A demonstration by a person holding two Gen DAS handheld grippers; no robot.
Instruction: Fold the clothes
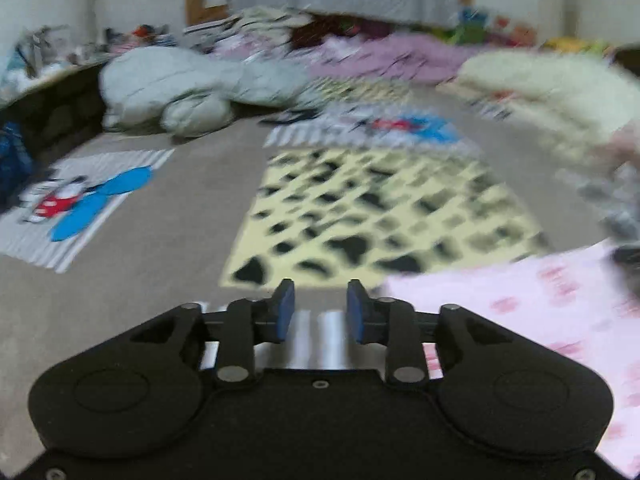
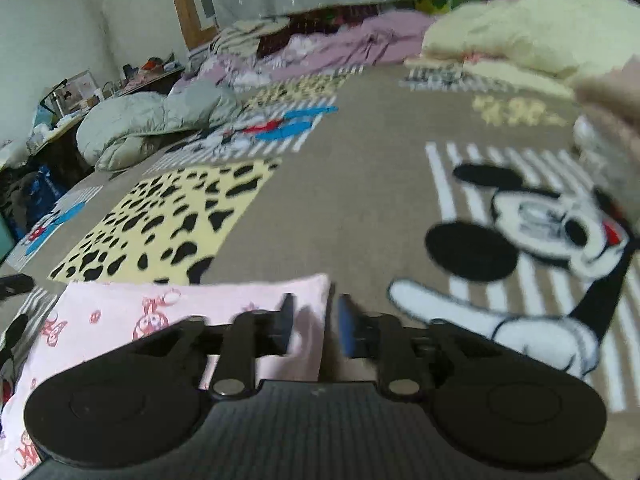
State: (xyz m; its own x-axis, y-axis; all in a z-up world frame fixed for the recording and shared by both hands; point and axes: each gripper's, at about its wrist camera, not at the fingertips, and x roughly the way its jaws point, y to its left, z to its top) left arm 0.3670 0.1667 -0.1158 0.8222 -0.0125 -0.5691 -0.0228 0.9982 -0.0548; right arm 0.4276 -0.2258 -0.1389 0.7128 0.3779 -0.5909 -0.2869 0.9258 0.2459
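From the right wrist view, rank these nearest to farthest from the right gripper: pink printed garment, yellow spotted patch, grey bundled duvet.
From the right gripper:
1. Pink printed garment, just left, under the left finger.
2. Yellow spotted patch, ahead-left on the blanket.
3. Grey bundled duvet, far left, at the bed's edge.

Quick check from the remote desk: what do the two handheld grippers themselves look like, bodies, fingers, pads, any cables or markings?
The left gripper and right gripper look alike: a matte black body with two rounded lobes, black linkage arms on silver pivot pins, and small screws. Each finger ends in a blue pad. The right one's top plate is ribbed. No cables, labels or sleeves show.
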